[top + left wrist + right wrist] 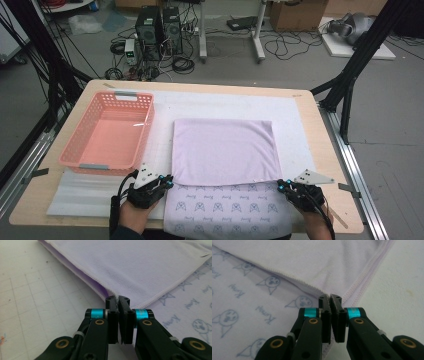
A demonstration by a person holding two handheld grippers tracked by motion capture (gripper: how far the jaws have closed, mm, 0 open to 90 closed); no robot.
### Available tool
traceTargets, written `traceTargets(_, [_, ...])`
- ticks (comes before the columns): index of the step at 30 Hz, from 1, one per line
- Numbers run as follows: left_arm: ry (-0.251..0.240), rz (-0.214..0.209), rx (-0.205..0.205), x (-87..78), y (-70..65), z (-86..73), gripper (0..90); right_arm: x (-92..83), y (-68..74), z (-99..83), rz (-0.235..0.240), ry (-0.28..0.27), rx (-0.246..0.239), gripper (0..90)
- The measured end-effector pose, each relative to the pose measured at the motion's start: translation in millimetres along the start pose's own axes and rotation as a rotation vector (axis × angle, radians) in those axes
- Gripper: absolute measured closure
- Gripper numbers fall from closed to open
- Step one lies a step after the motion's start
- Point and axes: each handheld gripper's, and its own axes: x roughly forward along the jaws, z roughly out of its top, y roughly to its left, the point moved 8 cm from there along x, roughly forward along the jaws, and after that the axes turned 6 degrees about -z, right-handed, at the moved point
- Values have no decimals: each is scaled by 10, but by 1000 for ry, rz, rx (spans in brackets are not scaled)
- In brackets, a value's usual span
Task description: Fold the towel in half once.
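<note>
both grippers – left gripper (118, 300) and right gripper (330, 298) – are clamped shut on the near corners of the folded lilac towel (223, 150) (mid-table, beside the pink basket (107, 131)); next, probably lift evenly and fold away.

pink basket (106, 131) blocking left, open mat (295, 125) right of towel (224, 150)

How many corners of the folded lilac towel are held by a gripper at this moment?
2. The left gripper pinches the towel at its near left corner; the right gripper pinches its near right corner. The far corners lie free.
</note>
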Motion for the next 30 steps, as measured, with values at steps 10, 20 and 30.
traceTargets(10, [-37, 1, 5, -157, -65, 16, 870, -224, 26, -10, 25, -44, -3, 871])
traceTargets(20, [-55, -34, -44, -201, -95, 20, 876, -226, 35, -5, 28, -45, -7, 871])
traceTargets(30, [-46, -109, -12, -533, -423, -136, 876, -554, 122, -95, 69, -73, 7, 871])
